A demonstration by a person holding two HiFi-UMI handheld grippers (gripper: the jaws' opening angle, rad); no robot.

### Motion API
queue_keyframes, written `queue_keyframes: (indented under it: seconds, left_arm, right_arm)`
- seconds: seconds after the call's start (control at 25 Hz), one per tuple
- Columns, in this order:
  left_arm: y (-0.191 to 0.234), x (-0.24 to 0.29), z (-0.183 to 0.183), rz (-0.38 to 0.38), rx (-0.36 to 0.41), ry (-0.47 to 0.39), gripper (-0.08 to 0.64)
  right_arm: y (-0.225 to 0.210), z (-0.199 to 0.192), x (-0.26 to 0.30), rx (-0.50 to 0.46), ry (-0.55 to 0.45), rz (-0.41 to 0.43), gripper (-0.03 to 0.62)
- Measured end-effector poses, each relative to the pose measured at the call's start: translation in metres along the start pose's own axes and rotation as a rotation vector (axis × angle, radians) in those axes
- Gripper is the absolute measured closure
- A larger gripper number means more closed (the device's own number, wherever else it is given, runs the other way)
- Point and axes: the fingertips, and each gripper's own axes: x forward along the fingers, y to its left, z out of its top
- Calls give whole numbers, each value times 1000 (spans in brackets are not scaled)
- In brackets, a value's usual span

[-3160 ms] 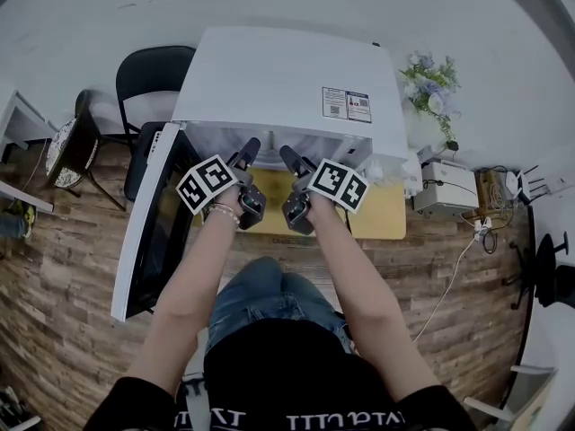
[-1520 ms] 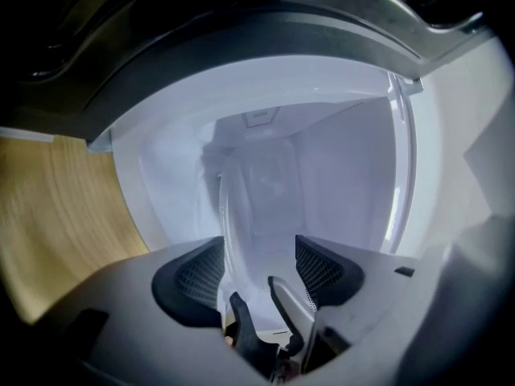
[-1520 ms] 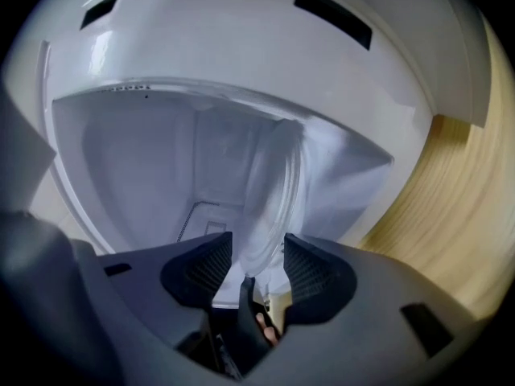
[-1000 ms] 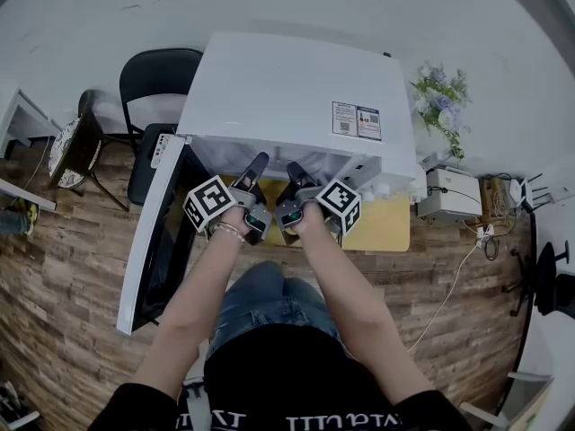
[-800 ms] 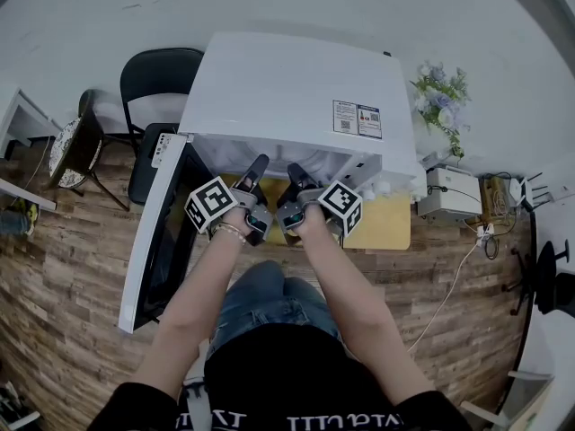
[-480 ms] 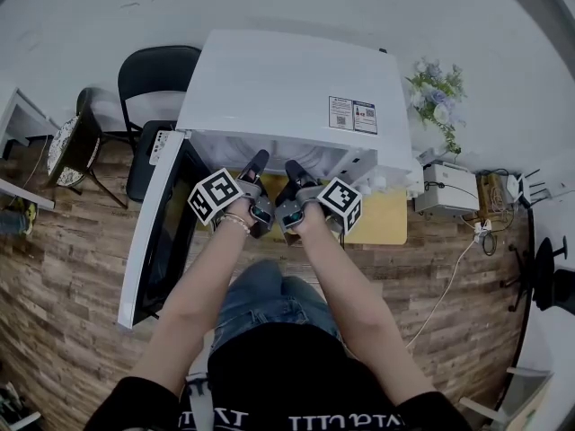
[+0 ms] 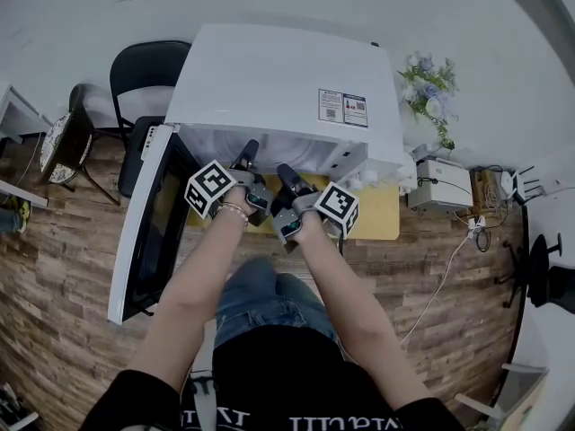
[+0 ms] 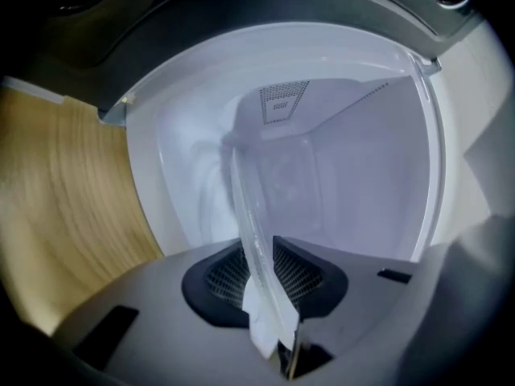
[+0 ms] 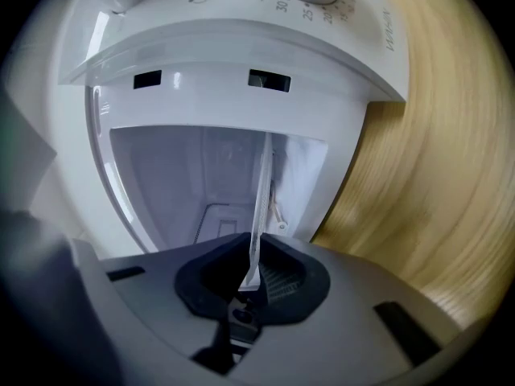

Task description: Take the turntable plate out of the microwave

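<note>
Both grippers reach level into the open mouth of the white microwave (image 7: pixel 278 79), which stands on a wooden counter (image 7: pixel 382 214) with its door (image 7: pixel 148 223) swung wide to the left. The left gripper (image 7: pixel 248 153) has just been closing its jaws, and in its own view they are narrowed onto the rim of the clear glass turntable plate (image 8: pixel 245 215), the textured pads (image 8: pixel 302 276) pressing the glass from both sides. The right gripper (image 7: pixel 284 172) sits just beside it, jaws almost together and clamped on the same plate's edge (image 9: pixel 259 207). Both gripper views show the plate edge-on as a thin clear band running from the jaws back into the pale cavity. The head view does not show it, as the microwave's top hides it.
</note>
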Motion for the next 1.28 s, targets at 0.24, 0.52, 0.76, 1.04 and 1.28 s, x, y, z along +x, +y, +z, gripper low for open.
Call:
queue_keyframes:
  seconds: [0.24,0.52,0.76,1.04,1.28]
  left_arm:
    - [6,-4,-3,11,-23,-2,499]
    - [-1,-17,-7,-68,-184,-27,520]
    - [-9,-41,-16,-83,-187,-11,520]
    - [-26,-87,-31,-107,-168,15,520]
    - [-45,-123,-43,-96,-150,49,520]
  right_arm:
    - [-2,-11,-10,-12,42,13,545]
    - [2,-20,-21,-110,79,-2,522]
    - [4,-28,-35,-168,99,-15,499]
    - [8,-29,-54,-186,101,-43,482]
    - [19,-36,-69,-197,99,-54,477]
